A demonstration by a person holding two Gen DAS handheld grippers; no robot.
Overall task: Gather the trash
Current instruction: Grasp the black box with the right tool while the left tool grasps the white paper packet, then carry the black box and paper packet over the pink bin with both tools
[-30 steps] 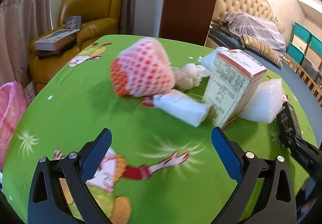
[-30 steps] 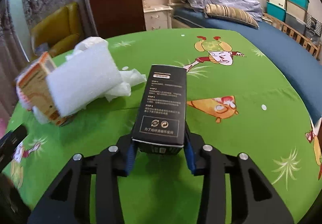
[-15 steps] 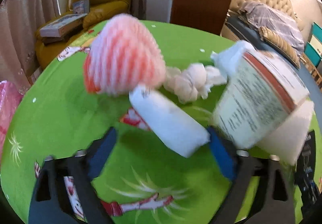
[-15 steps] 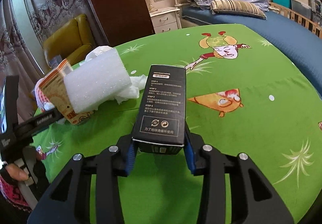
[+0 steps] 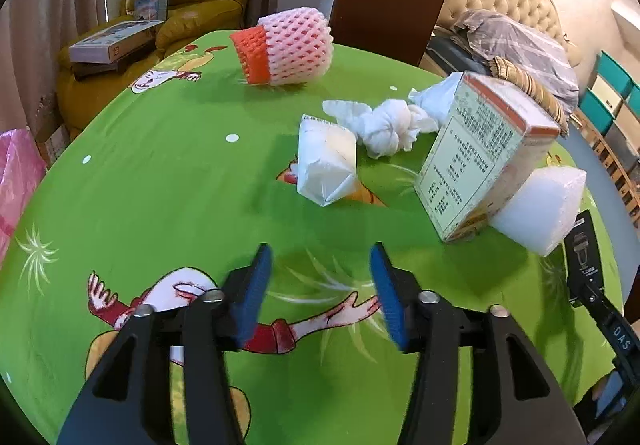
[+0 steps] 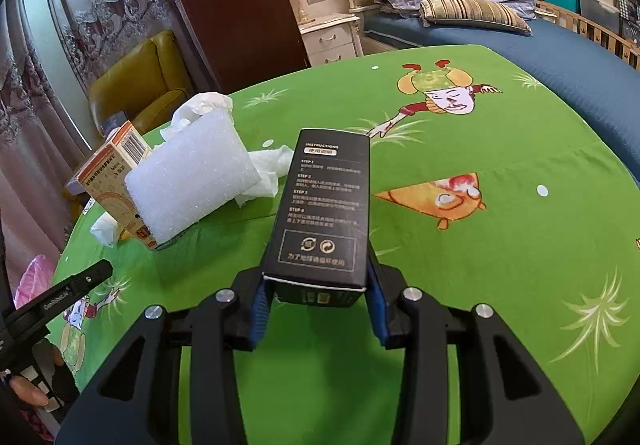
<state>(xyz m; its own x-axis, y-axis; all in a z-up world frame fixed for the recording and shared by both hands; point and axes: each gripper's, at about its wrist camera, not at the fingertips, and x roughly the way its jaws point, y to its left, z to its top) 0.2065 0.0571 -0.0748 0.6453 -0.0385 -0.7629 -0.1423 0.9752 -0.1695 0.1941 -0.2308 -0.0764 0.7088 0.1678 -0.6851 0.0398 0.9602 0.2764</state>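
Observation:
Trash lies on a green cartoon tablecloth (image 5: 160, 185). In the left wrist view I see a pink foam fruit net (image 5: 292, 45), a white plastic packet (image 5: 326, 161), a crumpled tissue (image 5: 390, 125), a printed carton (image 5: 480, 157) and a white foam block (image 5: 544, 209). My left gripper (image 5: 320, 251) hovers short of the packet; its jaws are closing with nothing between them. My right gripper (image 6: 318, 285) is shut on a black instruction box (image 6: 324, 205), held above the cloth. To its left are the foam block (image 6: 192, 181) and the carton (image 6: 112, 173).
A pink plastic bag (image 5: 16, 181) hangs off the table's left edge. A yellow armchair (image 5: 188, 17) with boxes stands behind the table, and a bed (image 6: 520, 29) lies to the right. A person's hand (image 6: 24, 389) grips the left tool.
The left jaws have narrowed a lot. The left gripper pushed in close to the packet and net, then drew back; the net now lies farther off. The right gripper kept the black box.

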